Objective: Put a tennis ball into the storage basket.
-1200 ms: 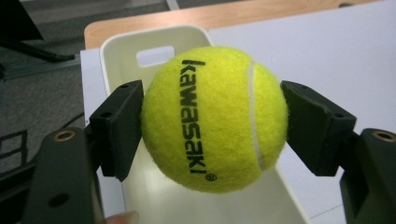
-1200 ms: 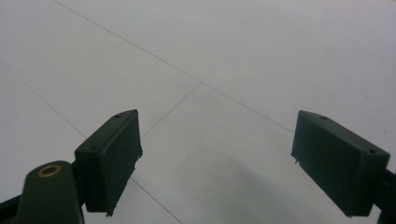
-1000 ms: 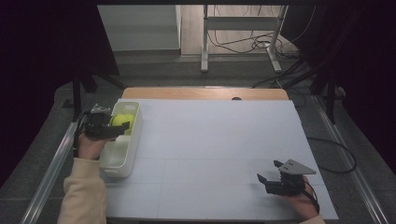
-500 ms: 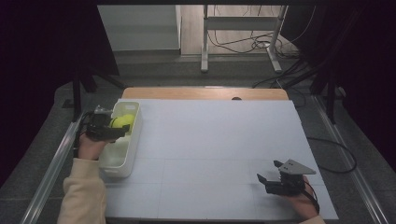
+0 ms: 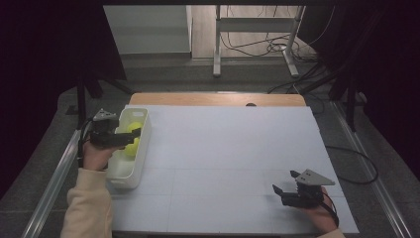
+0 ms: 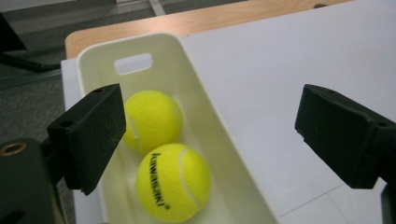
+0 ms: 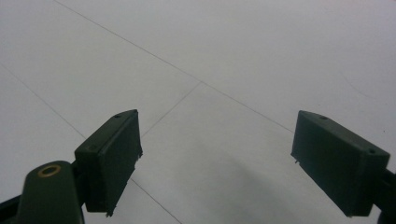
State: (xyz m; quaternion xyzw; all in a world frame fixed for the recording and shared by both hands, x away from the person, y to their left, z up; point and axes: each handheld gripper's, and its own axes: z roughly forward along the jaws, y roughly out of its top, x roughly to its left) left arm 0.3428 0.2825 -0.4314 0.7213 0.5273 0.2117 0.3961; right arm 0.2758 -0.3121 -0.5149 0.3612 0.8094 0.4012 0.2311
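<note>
- Left gripper (image 5: 130,140): jaws just spread wide, nothing pinched, above the white bin (image 5: 140,156).
- Two tennis balls (image 6: 172,182) lie in the bin, at the tabletop's (image 5: 223,153) 9 o'clock edge.
- Right gripper (image 5: 283,191): jaws spread, empty, at 5 o'clock.

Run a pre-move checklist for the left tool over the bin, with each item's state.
1. Left tool open, nothing between its jaws: ok; the jaws have just been opening.
2. Near tennis ball lies in the white bin: ok.
3. Far tennis ball also in the bin, beside the first: ok.
4. Bin stands upright on the white table sheet: ok.
5. Right tool open above bare sheet: ok.
6. Whether the balls touch each other: cannot tell.
</note>
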